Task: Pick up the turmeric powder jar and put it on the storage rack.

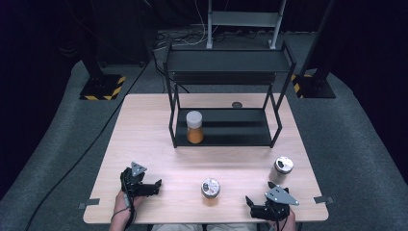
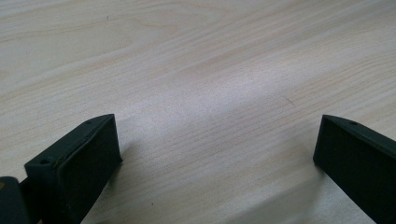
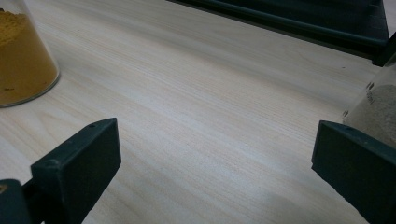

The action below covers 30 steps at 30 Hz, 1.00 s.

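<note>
While both grippers rest low at the near edge, the work looks barely begun.
Progress: one white-capped jar [image 1: 195, 126] of orange powder already stands on the lower shelf of the black rack [image 1: 281, 57]; two jars wait on the surface [image 1: 144, 120], so I judge most of the shelving is left.
Left gripper [image 1: 153, 186]: released, jaws spread wide over bare wood, grasping nothing.
Right gripper [image 1: 253, 204]: released too, jaws apart and empty.
Centre jar [image 1: 210, 188]: near the front edge between the two grippers, clear glass, round, with a shiny metal lid and ochre powder inside.
Right jar [image 1: 282, 169]: just beyond the right gripper, cylindrical, silvery perforated top, pale grey contents.
Surface: light wood grain, matte and smooth.
Rack: thin dark metal frame, two flat tiers.
</note>
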Tool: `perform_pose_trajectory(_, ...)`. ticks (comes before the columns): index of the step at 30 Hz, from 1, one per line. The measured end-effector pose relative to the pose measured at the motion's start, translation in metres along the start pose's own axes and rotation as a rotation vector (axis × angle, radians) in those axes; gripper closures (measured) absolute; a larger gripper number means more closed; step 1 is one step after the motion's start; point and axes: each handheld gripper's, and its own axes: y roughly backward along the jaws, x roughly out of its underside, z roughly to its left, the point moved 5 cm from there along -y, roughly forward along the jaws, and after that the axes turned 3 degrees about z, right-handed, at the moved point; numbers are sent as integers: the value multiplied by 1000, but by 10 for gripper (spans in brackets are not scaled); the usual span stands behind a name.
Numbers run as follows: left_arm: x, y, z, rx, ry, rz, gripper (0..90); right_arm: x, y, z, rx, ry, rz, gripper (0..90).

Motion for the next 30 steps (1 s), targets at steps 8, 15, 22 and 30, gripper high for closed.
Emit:
perform_pose_trajectory(8, 1, 1, -2, -8, 1, -3, 3, 0, 0, 0, 2, 0, -1, 3)
perform_pose_trajectory(15, 1, 1, -2, -8, 4, -3, 3, -1, 0, 1, 5, -7, 7, 0)
perform_pose_trajectory(22, 1, 1, -2, -13, -1, -4, 3, -6, -1, 6, 36, -11, 34, 0)
perform_pose_trajectory(30, 1, 1, -2, -8, 5, -3, 3, -13, 0, 25, 13, -9, 42, 0)
